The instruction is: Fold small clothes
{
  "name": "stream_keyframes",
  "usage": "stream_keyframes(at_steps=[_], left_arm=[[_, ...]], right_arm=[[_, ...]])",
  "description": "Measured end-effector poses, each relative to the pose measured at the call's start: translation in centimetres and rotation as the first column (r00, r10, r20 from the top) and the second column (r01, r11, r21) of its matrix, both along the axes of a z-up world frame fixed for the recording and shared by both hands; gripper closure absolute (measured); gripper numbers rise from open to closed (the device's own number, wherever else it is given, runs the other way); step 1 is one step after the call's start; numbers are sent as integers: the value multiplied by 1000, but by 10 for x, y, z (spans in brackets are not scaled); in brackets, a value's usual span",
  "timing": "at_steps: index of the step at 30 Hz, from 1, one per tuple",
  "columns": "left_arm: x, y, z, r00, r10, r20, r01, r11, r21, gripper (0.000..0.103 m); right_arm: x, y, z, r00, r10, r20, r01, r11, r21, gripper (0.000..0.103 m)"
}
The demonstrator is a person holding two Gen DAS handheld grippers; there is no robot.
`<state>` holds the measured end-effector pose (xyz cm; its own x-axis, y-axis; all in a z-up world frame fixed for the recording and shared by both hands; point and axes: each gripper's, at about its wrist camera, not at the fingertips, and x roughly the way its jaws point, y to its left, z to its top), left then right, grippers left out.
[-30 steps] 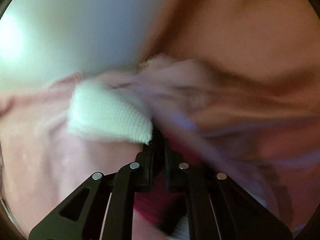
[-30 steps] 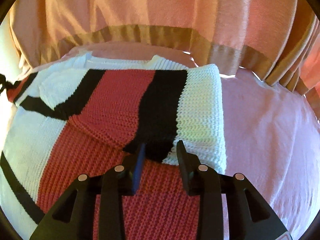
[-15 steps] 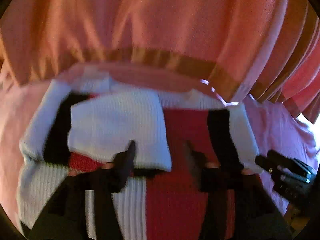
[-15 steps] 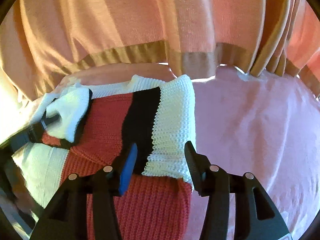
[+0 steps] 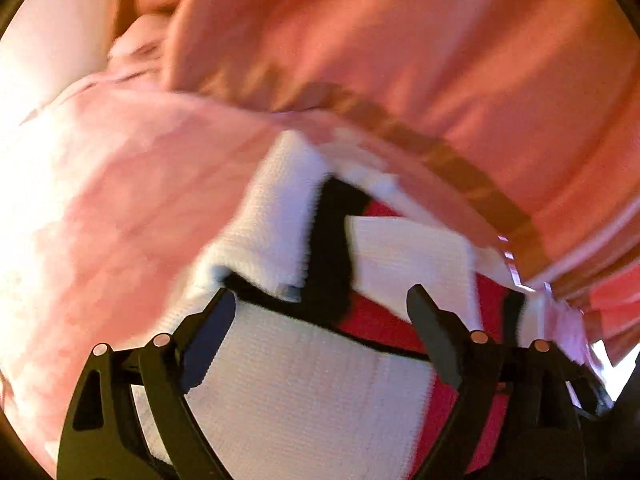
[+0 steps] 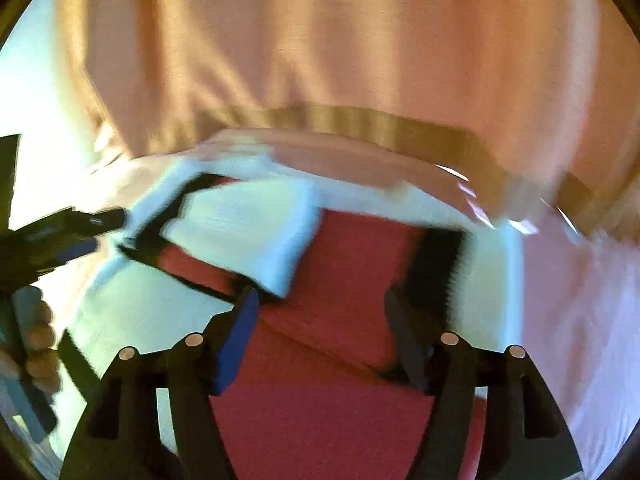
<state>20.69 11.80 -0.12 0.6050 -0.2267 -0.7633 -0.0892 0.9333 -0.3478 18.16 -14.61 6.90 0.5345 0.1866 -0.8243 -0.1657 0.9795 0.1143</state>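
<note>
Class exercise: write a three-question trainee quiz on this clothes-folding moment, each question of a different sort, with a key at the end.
1. True or false: the left gripper is clamped on the red, white and black striped knit sweater.
2. Multiple choice: the sweater lies on (A) a pink bedsheet, (B) a wooden floor, (C) a metal tray.
3. Fill in: behind the sweater hangs an orange curtain with a ______ band near its hem.

Key: 1 false, both grippers, including the right gripper, have just been opening, nothing pinched; 2 A; 3 tan.
</note>
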Motion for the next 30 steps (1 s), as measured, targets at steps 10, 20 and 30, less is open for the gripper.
stream_keyframes(at_steps=[10, 20, 30], left_arm=[[22, 43, -41, 986, 109, -123, -124, 985, -121, 19], [7, 24, -34, 992, 76, -101, -88, 989, -120, 19], [9, 8, -60, 973, 72, -219, -137, 944, -301, 19]], right_arm=[[63, 52, -48, 988, 17, -156, -22, 999, -29, 92], [-24, -133, -53, 874, -424, -235, 460, 879, 124, 78], [-24, -169, -65, 880, -371, -295, 448, 854, 263, 49]])
